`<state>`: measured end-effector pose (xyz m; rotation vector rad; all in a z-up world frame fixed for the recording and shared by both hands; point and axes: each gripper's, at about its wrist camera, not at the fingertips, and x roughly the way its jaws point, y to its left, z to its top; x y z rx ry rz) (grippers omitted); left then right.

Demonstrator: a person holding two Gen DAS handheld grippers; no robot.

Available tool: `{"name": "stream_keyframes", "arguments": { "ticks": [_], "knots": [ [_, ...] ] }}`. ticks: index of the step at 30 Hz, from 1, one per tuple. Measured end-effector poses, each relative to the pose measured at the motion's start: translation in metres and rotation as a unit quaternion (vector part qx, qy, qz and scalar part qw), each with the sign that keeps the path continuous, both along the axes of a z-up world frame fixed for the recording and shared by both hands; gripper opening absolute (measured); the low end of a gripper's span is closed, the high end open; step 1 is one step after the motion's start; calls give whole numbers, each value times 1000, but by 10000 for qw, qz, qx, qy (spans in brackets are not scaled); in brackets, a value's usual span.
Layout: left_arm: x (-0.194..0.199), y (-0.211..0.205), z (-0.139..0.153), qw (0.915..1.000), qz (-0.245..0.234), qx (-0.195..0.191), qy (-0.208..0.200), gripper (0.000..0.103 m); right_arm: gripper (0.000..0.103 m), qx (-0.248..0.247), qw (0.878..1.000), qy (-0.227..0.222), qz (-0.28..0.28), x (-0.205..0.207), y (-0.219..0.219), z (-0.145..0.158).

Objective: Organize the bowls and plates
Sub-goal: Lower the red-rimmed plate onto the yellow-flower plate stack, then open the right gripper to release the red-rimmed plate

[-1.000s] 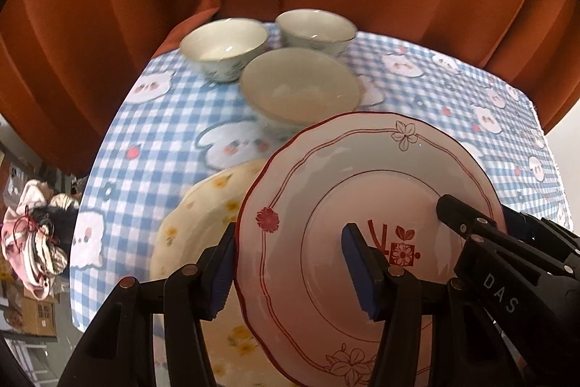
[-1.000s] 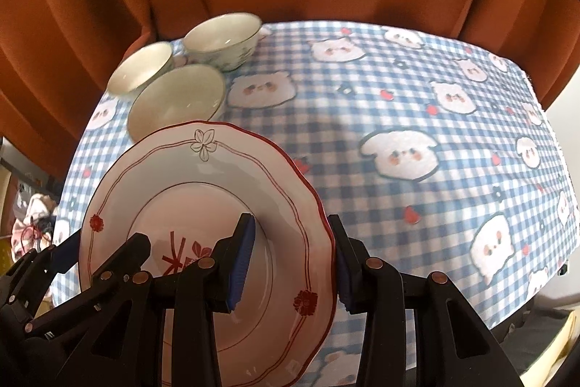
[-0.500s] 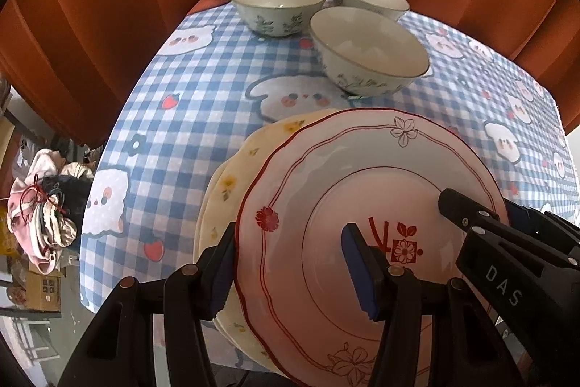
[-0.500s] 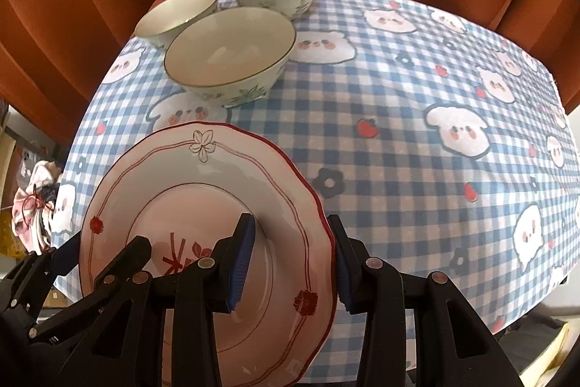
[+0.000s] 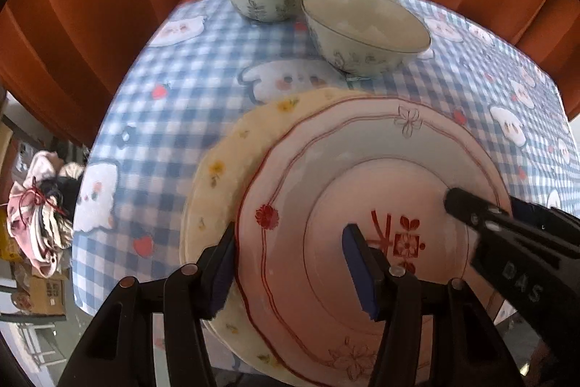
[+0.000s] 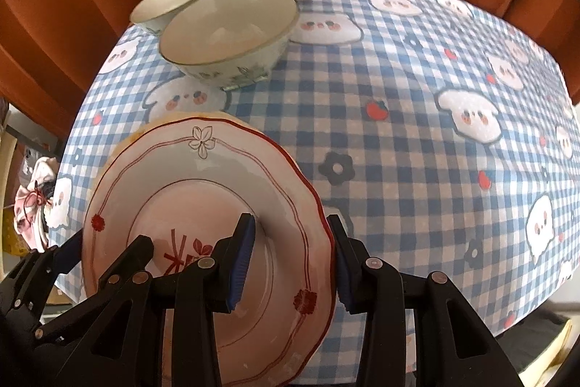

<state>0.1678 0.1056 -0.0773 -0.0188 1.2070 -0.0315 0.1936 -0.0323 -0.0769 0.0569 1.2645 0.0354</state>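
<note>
Red-rimmed plate [image 5: 326,169], above the yellow plate [image 5: 221,165], we gripped by opposite rims with left gripper [image 5: 295,263] and right gripper [image 6: 293,260], fingers half-spread.

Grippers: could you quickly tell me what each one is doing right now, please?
Left gripper: shut on the red-rimmed plate.
Right gripper: shut on the same plate's opposite rim.

Both wrist cameras look steeply down, close over the shared red-rimmed plate [image 5: 362,176].
</note>
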Motion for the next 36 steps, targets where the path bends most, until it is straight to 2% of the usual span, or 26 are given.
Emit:
{"name": "stream_keyframes", "arguments": {
  "ticks": [5,7,17,28,36],
  "knots": [
    [2,0,-1,10000,22,-12,6,56,42,43,9999,-138,11,-11,-10,13],
    [1,1,0,10000,12,-25,-4,56,26,94,9998,-149,69,-14,-10,15],
    [0,9,7,9997,171,131,-89,56,26,84,9998,-154,89,-12,-7,17],
    [2,10,1,9978,202,606,-168,57,27,100,9998,-27,177,-4,12,6],
    [1,-2,-3,9975,12,670,-222,76,29,-305,9993,-110,205,-7,22,4]
  ]
}}
